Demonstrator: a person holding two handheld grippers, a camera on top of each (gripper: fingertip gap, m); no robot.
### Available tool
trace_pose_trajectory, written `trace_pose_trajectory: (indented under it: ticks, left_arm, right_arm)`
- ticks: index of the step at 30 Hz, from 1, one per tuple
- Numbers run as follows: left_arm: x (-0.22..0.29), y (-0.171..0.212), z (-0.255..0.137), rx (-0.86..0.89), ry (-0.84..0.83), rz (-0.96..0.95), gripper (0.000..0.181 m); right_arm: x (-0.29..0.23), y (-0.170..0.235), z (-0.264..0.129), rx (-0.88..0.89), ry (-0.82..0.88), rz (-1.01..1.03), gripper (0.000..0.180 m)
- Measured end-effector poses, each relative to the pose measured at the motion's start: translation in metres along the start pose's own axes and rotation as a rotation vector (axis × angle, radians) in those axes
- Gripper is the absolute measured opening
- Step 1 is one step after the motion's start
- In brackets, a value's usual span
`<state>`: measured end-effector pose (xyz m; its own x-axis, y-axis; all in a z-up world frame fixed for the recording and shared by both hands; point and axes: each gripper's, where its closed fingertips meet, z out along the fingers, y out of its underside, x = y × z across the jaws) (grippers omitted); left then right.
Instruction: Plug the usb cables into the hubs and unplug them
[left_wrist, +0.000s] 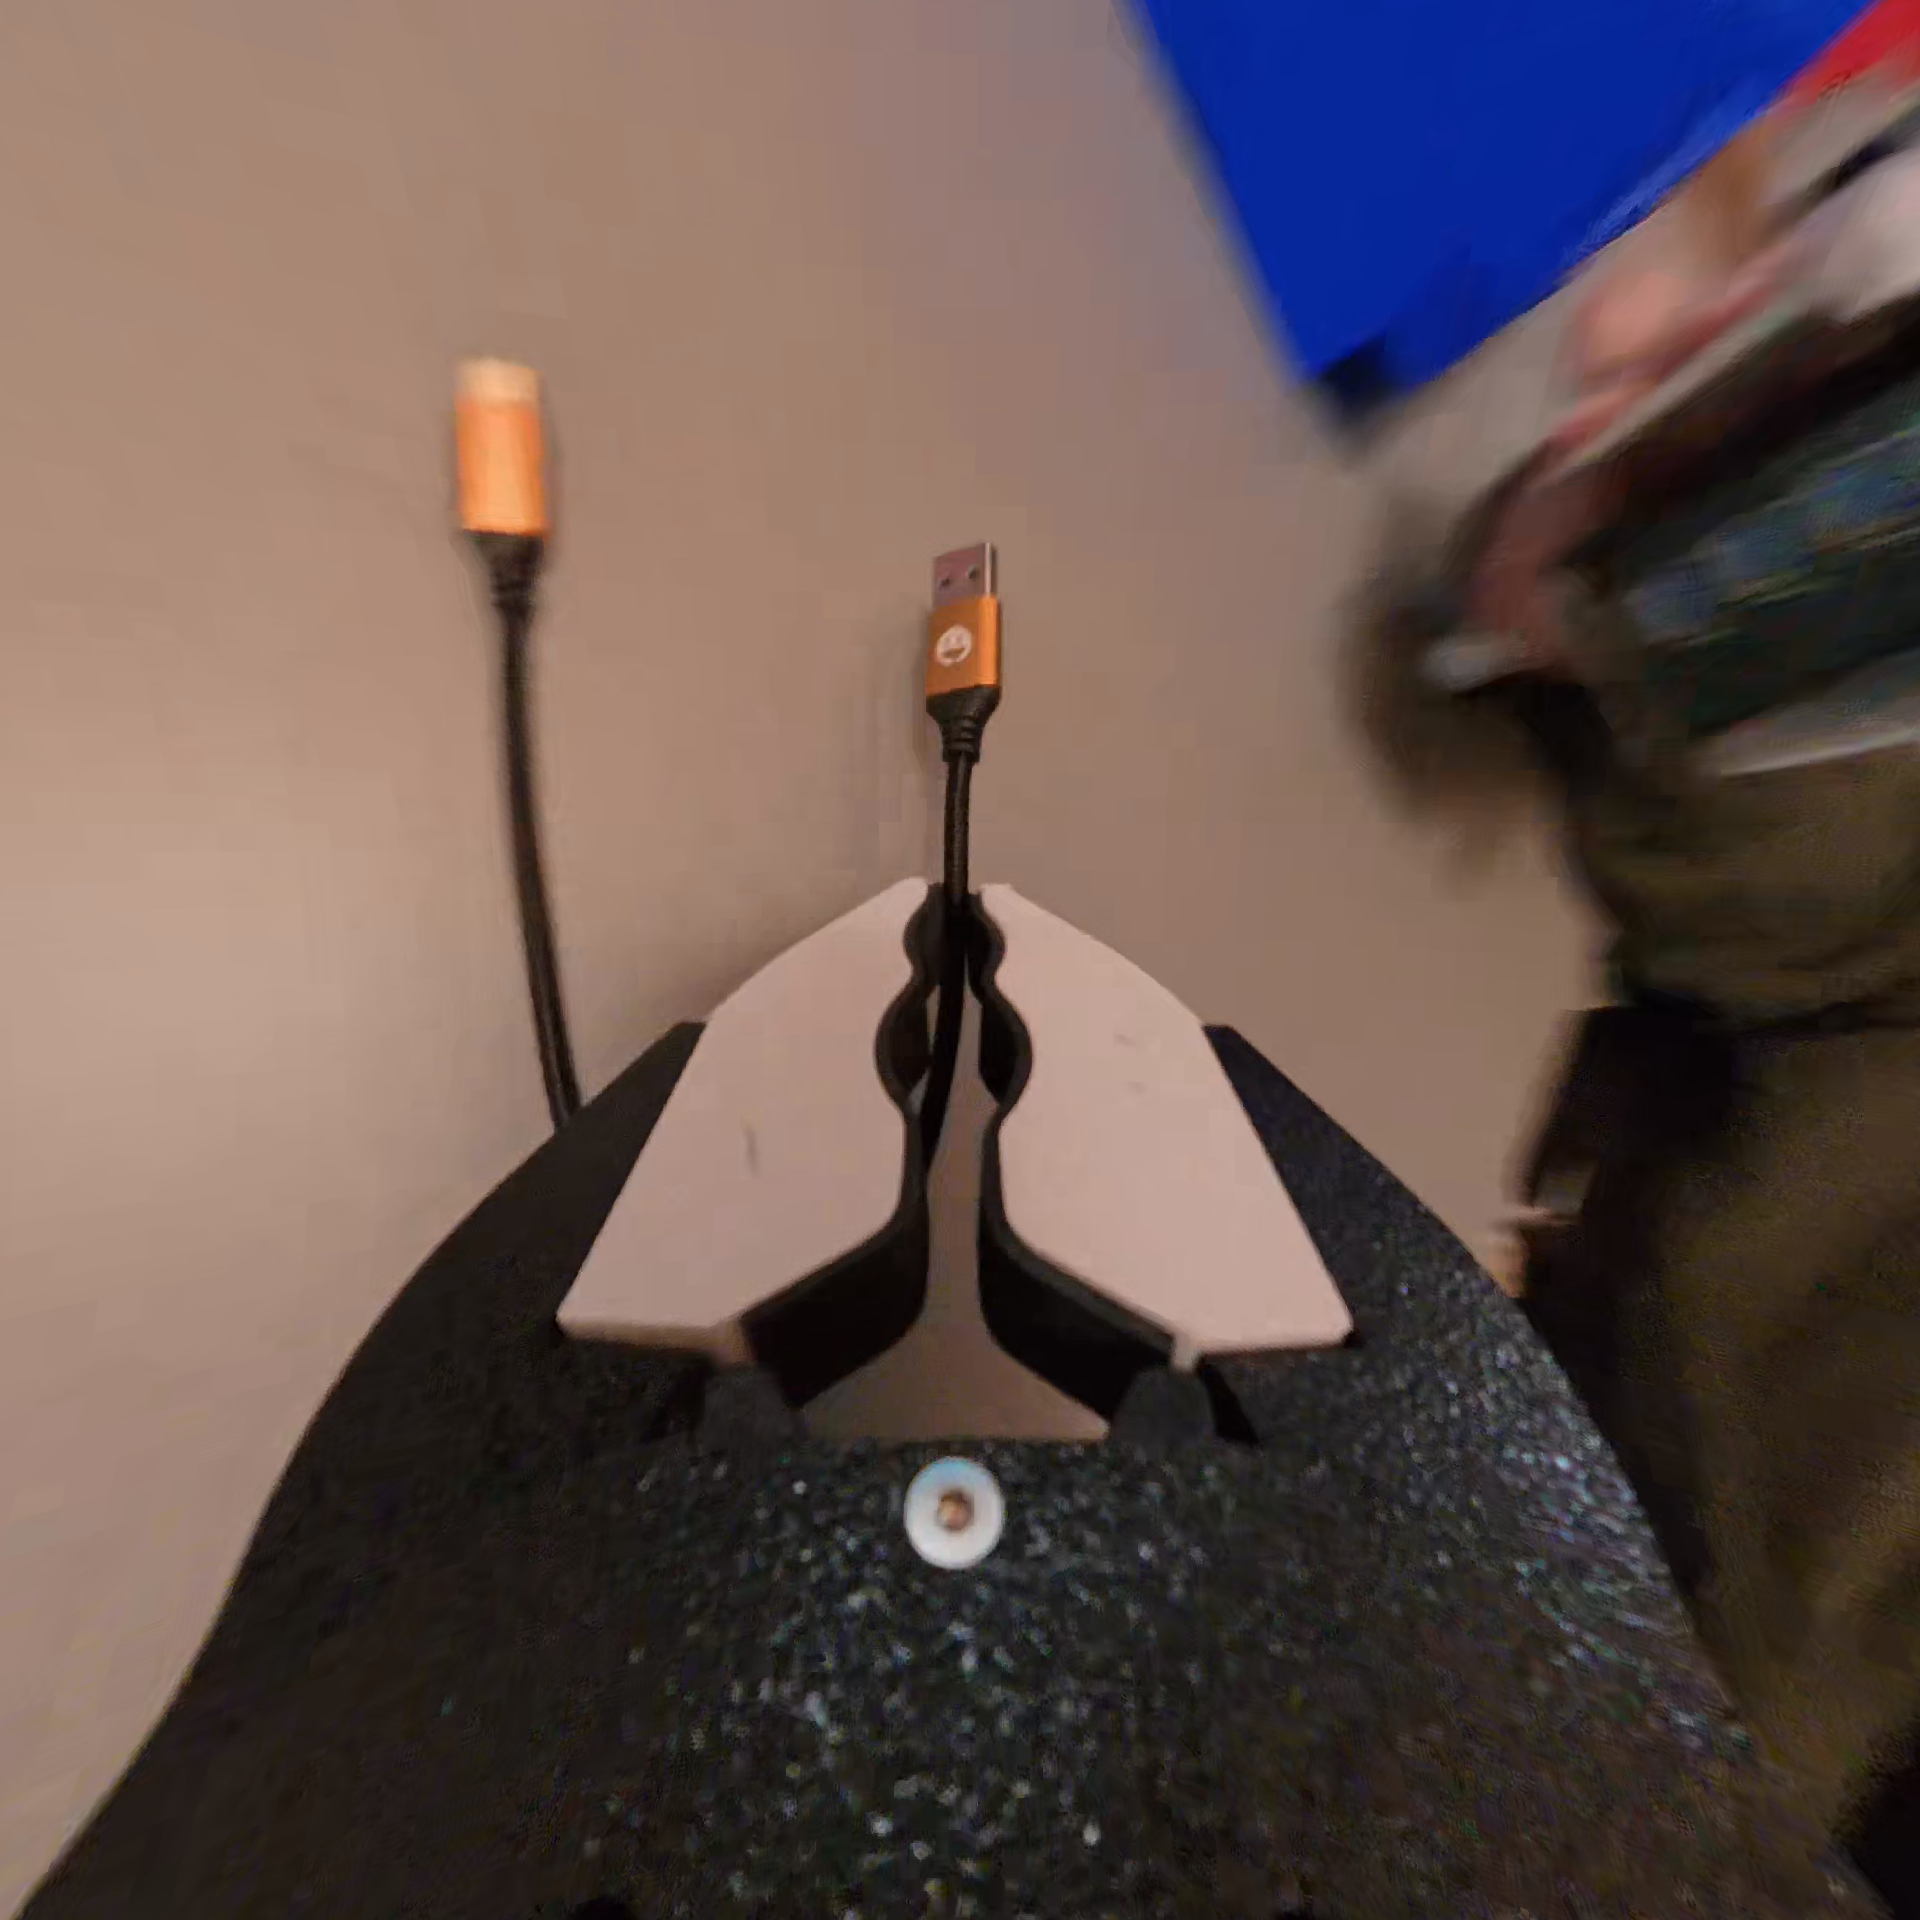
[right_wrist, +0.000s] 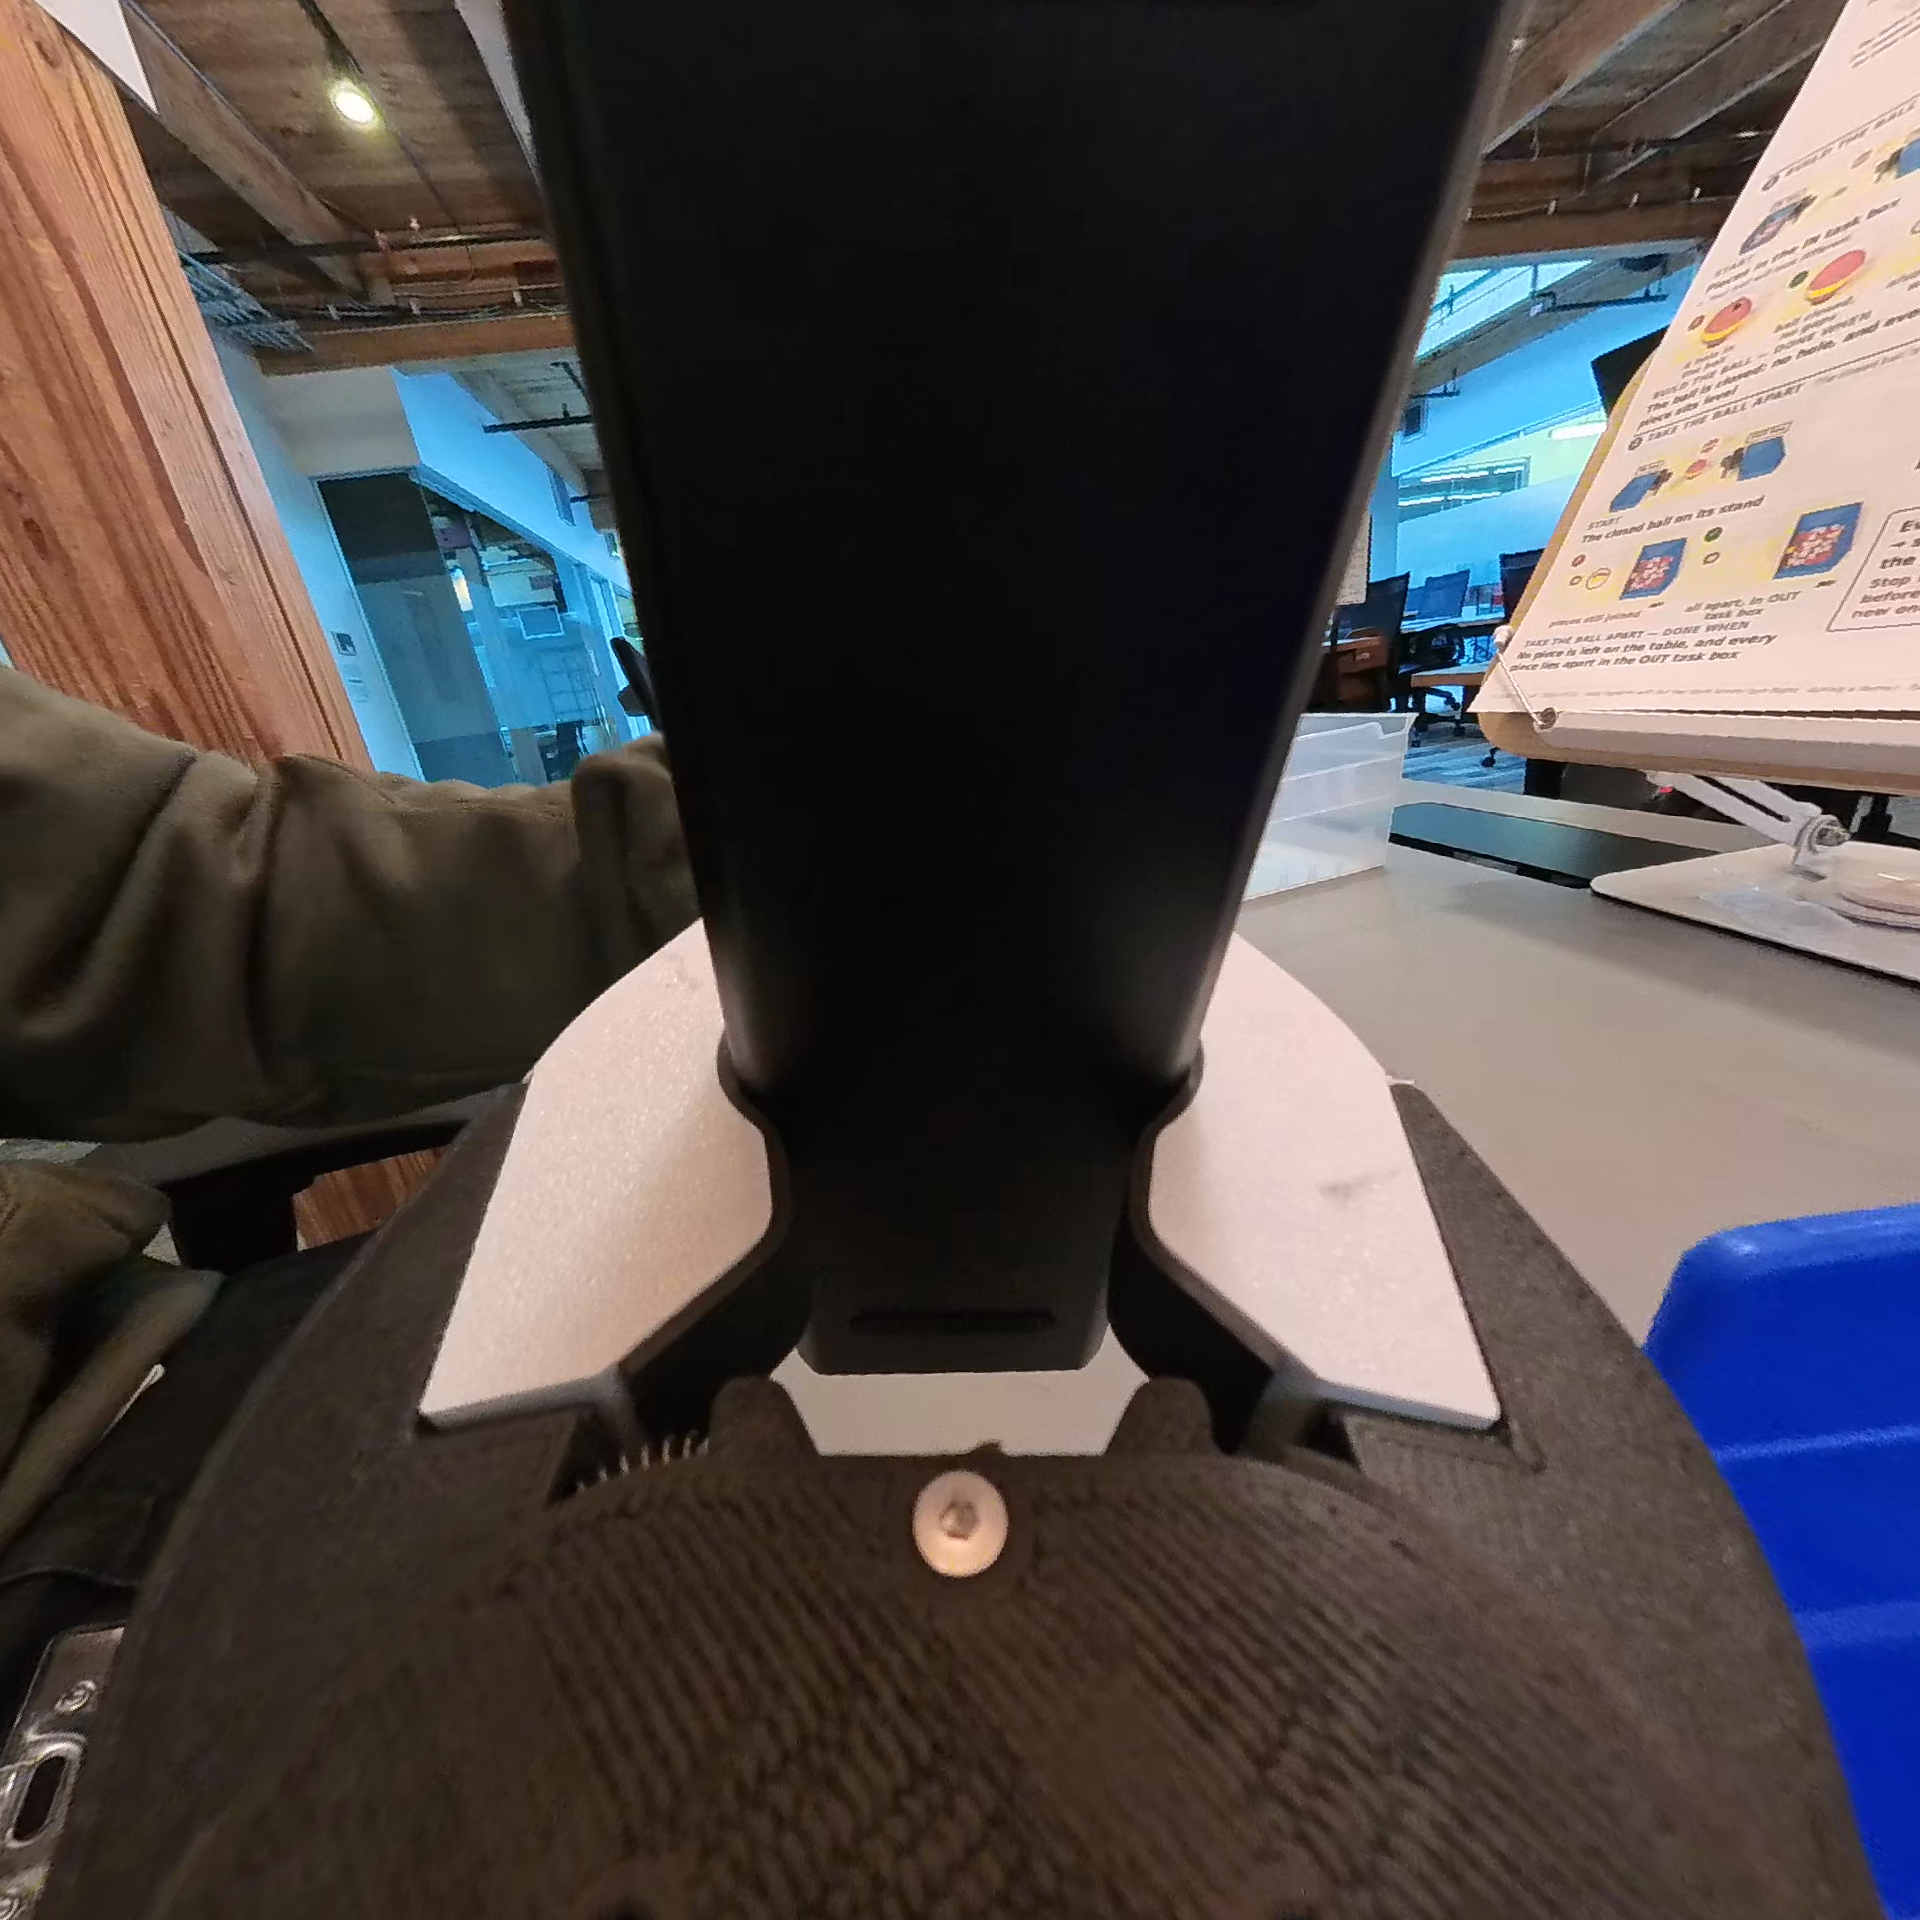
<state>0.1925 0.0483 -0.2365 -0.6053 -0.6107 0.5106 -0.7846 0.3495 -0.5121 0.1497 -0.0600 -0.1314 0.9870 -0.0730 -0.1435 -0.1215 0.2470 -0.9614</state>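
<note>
In the left wrist view, my left gripper (left_wrist: 954, 896) is shut on a black braided USB cable (left_wrist: 956, 821). Its orange USB-A plug (left_wrist: 963, 649) sticks straight out past the fingertips, above the beige table (left_wrist: 208, 779). The cable's other orange connector (left_wrist: 500, 457) lies on the table to the left. In the right wrist view, my right gripper (right_wrist: 961, 1070) is shut on a long black hub (right_wrist: 966, 520). The hub stands up out of the jaws and fills the middle of the view. Its ports are not visible.
A blue bin (left_wrist: 1455, 156) sits at the far right of the left wrist view and low right in the right wrist view (right_wrist: 1808, 1455). A person's blurred sleeve (left_wrist: 1714, 831) is at the right, and shows at the left (right_wrist: 260, 914). An instruction sheet on a stand (right_wrist: 1714, 468) and a clear tub (right_wrist: 1330, 800) stand behind.
</note>
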Motion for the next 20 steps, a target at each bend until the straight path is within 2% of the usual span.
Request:
trace_pose_trajectory:
  ticks: [1,3,5,8,10,13,16,18,20]
  left_arm:
    - [0.02,-0.005,-0.007,0.025,0.116,-0.045,0.003]
    - [0.057,-0.009,-0.026,0.023,0.304,-0.087,0.003]
    - [0.086,-0.017,-0.05,0.056,0.423,-0.056,0.003]
    - [0.131,-0.035,-0.094,0.195,0.71,-0.112,0.003]
    - [0.13,-0.037,-0.102,0.24,0.762,-0.21,0.003]
    - [0.087,-0.024,-0.079,0.219,0.591,-0.328,0.003]
    - [0.031,0.0,-0.05,0.135,0.324,-0.391,0.003]
    - [-0.006,0.014,-0.036,0.073,0.108,-0.327,0.004]
    - [-0.026,0.016,-0.027,0.062,-0.024,-0.196,0.004]
  right_arm:
    - [0.0,0.0,0.0,0.003,0.0,0.001,0.073]
    - [0.0,-0.001,-0.001,0.005,0.0,0.005,0.074]
    - [0.001,-0.001,0.0,0.005,-0.001,0.007,0.074]
    - [0.001,-0.001,0.0,0.005,-0.003,0.006,0.074]
    - [0.001,-0.001,0.0,0.004,-0.003,0.008,0.074]
    - [0.001,0.0,0.0,0.003,-0.004,0.008,0.074]
    - [0.0,-0.001,0.0,0.004,-0.004,0.0,0.073]
    - [0.0,-0.001,0.0,0.007,-0.003,0.0,0.074]
    - [0.001,-0.001,0.0,0.007,-0.003,0.002,0.074]
